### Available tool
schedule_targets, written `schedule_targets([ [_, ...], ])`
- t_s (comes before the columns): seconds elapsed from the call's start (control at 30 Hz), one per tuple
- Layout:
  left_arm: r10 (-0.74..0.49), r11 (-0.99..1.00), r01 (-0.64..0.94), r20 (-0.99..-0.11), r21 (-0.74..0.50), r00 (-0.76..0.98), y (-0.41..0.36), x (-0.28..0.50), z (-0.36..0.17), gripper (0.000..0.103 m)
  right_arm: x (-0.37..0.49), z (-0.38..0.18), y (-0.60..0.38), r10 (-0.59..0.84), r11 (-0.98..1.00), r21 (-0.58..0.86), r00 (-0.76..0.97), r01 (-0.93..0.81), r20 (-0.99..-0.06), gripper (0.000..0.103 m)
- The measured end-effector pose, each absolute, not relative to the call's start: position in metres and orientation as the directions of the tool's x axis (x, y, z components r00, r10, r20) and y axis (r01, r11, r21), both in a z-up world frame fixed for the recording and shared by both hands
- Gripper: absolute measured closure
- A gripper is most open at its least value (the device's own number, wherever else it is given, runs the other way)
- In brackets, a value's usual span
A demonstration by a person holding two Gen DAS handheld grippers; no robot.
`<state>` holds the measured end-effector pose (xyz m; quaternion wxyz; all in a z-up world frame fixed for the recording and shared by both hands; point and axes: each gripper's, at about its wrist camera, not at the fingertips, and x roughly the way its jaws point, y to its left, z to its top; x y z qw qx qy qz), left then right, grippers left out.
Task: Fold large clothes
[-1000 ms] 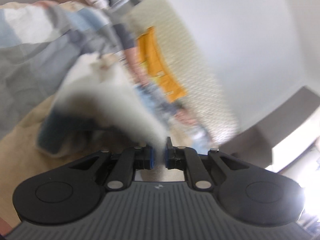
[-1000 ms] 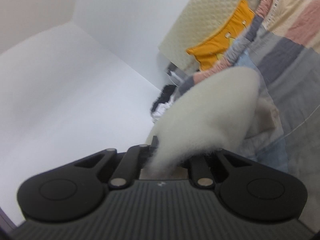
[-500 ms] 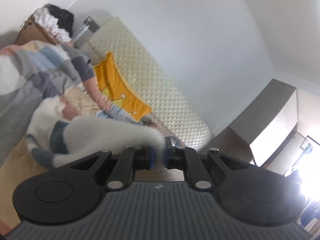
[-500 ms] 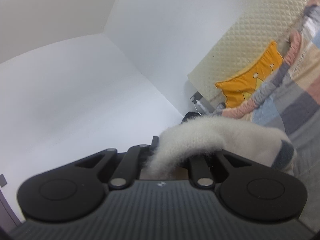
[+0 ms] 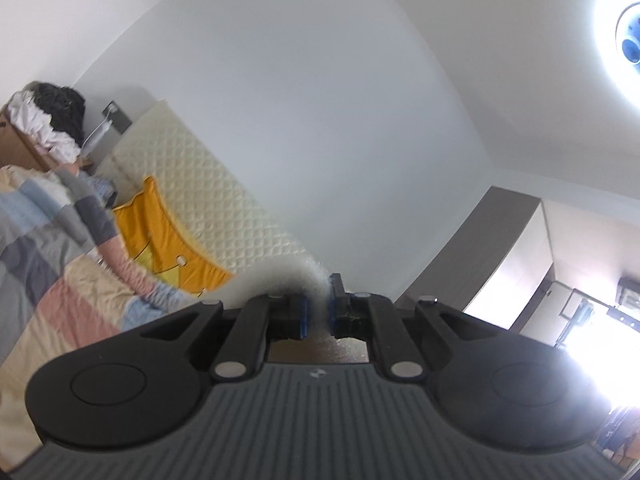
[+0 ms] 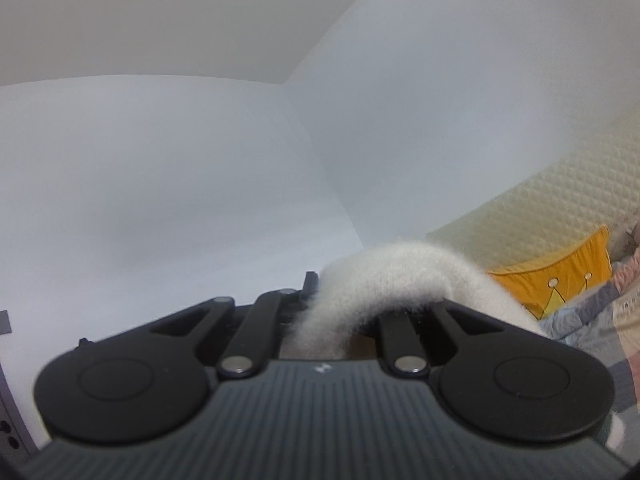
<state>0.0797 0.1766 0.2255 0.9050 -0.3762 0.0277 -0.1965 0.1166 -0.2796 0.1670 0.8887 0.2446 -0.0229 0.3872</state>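
A fluffy white garment (image 5: 276, 280) is pinched in my left gripper (image 5: 317, 312), whose blue pads are shut on its edge; the cloth drapes away to the left and down out of sight. In the right wrist view the same white fleece garment (image 6: 392, 280) arches out of my right gripper (image 6: 340, 312), which is shut on it, and falls off to the right. Both grippers are raised and point up toward the walls and ceiling. Most of the garment hangs below the views and is hidden.
A bed with a patchwork quilt (image 5: 48, 248) lies at the left, with an orange pillow (image 5: 160, 236) against a quilted cream headboard (image 5: 208, 200). Piled clothes (image 5: 44, 120) sit on a box beyond. A dark wardrobe (image 5: 492, 256) stands at the right. A ceiling lamp (image 5: 624, 36) glares.
Both grippers have lifted and tilted upward with the white garment. The bed has dropped out of the views and the garment's body is now mostly out of sight.
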Motion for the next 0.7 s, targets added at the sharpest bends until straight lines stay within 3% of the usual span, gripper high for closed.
schedule_targets([
  [0.2,-0.355,0.686,0.355,0.134,-0.635,0.925,0.169,0.049,0.326,0.092,0.087,0.233,-0.276,0.654,0.605,0.325,0.686,-0.727,0.319,0.090],
  [0.37,-0.302,0.745,0.300,0.099,-0.596,0.948,0.159,0.061,0.364,0.091,0.094,0.270,-0.265,0.632,0.671,0.244,0.712,-0.700,0.306,0.090],
  [0.47,-0.292,0.765,0.253,0.032,-0.593,0.956,0.153,0.091,0.353,0.091,0.123,0.262,-0.260,0.622,0.707,0.240,0.746,-0.666,0.239,0.090],
  [0.7,-0.328,0.754,0.173,-0.135,-0.633,0.935,0.141,0.206,0.241,0.091,0.232,0.165,-0.270,0.555,0.754,0.388,0.830,-0.530,0.054,0.090],
])
